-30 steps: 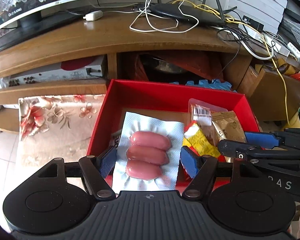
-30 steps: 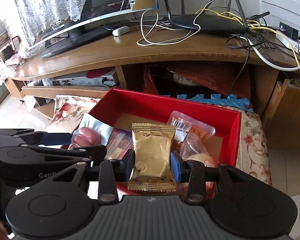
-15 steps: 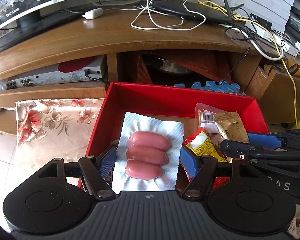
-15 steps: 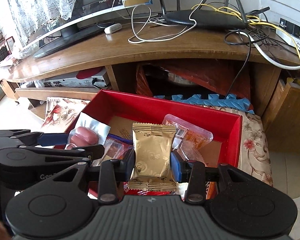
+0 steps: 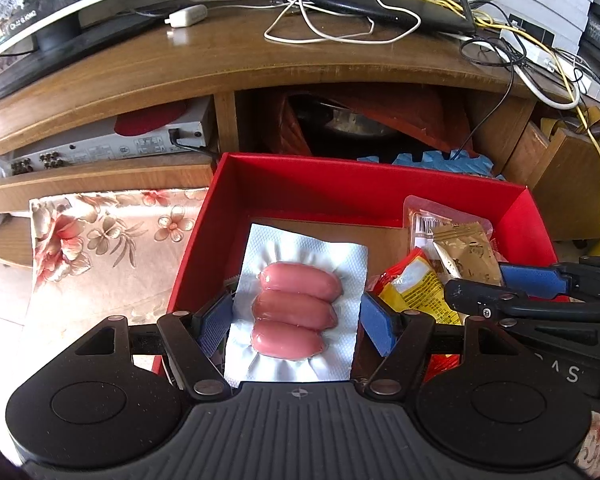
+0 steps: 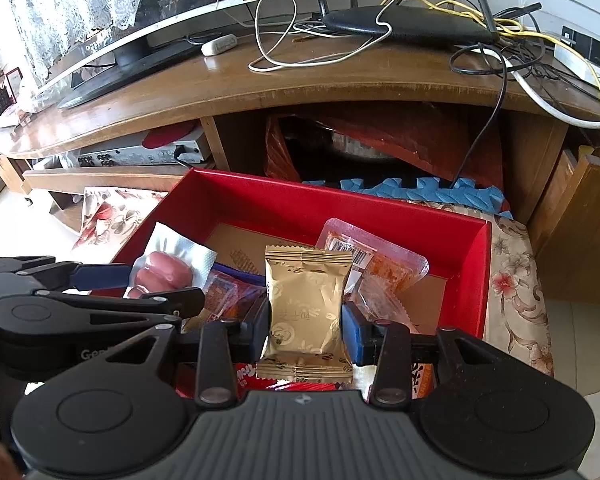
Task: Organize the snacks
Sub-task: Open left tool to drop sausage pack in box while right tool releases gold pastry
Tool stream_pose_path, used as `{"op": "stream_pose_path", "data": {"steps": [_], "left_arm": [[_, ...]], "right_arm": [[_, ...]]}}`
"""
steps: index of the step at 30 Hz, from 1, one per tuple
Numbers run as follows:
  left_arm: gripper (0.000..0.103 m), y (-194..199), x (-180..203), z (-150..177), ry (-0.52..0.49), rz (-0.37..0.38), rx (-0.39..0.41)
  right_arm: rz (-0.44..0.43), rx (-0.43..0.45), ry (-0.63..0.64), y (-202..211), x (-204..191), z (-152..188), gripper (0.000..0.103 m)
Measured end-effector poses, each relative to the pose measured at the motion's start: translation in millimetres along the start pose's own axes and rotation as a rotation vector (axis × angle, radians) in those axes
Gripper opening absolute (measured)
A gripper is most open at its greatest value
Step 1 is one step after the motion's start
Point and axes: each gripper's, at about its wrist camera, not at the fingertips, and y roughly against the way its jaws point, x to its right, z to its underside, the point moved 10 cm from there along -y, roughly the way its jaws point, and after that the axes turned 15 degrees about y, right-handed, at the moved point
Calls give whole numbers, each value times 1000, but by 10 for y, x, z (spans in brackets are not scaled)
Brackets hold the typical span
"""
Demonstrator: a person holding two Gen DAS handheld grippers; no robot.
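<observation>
My left tongs point(image 5: 296, 316) are clamped on a vacuum pack of three pink sausages point(image 5: 296, 312), the blue pads point(image 5: 216, 320) pressing its white edges from both sides. I hold the pack over the left part of the red box point(image 5: 340, 188), above its brown cardboard floor.

My right tongs point(image 6: 305, 320) grip a gold foil snack packet point(image 6: 306, 300) upright between their pads, closed to the packet's width. It hangs above the near middle of the box, over a heap of other snacks: a red and yellow wrapper point(image 5: 416, 292), a clear pack with orange contents and a barcode label point(image 6: 376, 260), and a reddish clear-wrapped pack point(image 6: 228, 296) just left of the gold one.

The two tongs sit side by side, each visible in the other's camera. The box rests on a floral cloth point(image 5: 108, 240) in front of a wooden TV bench point(image 6: 300, 80), which carries a monitor point(image 6: 140, 20), a black router point(image 6: 404, 26) and tangled cables point(image 6: 532, 52).
</observation>
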Motion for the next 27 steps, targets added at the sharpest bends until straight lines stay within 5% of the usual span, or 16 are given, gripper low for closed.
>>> {"op": "stream_pose_path", "data": {"steps": [27], "left_arm": [[77, -89, -58, 52, -8, -24, -16]], "right_arm": [[4, -29, -7, -115, 47, 69, 45]]}}
